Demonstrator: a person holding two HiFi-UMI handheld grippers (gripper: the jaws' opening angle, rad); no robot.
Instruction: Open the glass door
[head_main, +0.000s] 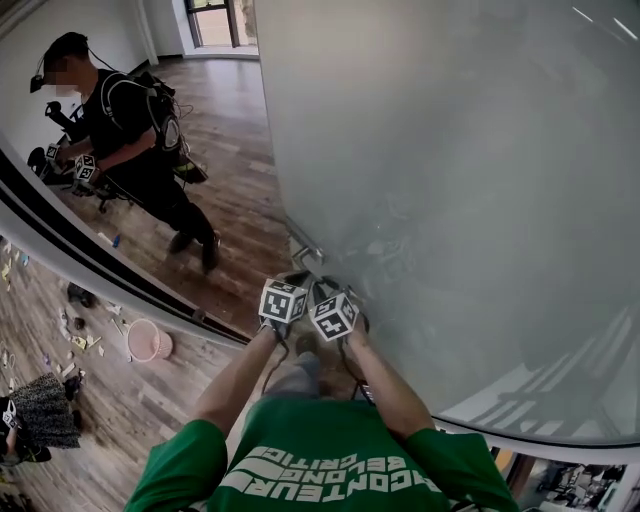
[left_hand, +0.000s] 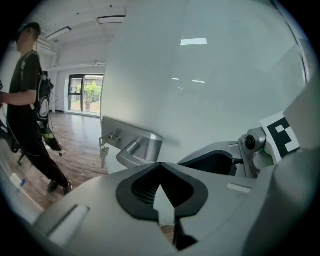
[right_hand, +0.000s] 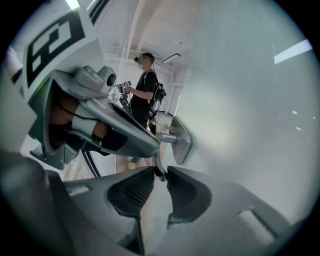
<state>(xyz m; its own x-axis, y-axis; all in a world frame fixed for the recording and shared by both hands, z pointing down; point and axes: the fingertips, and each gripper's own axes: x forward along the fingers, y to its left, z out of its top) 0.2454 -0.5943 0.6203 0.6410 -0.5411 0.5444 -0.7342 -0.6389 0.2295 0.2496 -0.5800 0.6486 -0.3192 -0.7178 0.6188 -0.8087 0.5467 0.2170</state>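
The frosted glass door (head_main: 450, 200) fills the right and far side of the scene, its free edge toward the left. The handle (right_hand: 176, 141) sits on that edge, just ahead of both grippers.

The right gripper (right_hand: 159, 175) is the one on it. Its jaws are narrow, and the hooked end of the lever sits between the tips, seemingly touching both pads. From there the lever runs away from the gripper to its plate on the glass, so its long axis lies roughly along the gripper's line of sight.

The left gripper (left_hand: 160, 167) has its jaws drawn together with nothing between them. It hovers just left of the right one, with the handle a little ahead and to its left. A key (left_hand: 104, 150) hangs from the lock beside the lever.

A person (head_main: 130, 140) stands well apart, far left on the wooden floor (head_main: 240, 150).

My guess is that the grasp is being made. The next move would turn the lever about its plate end, then swing the door by its free edge
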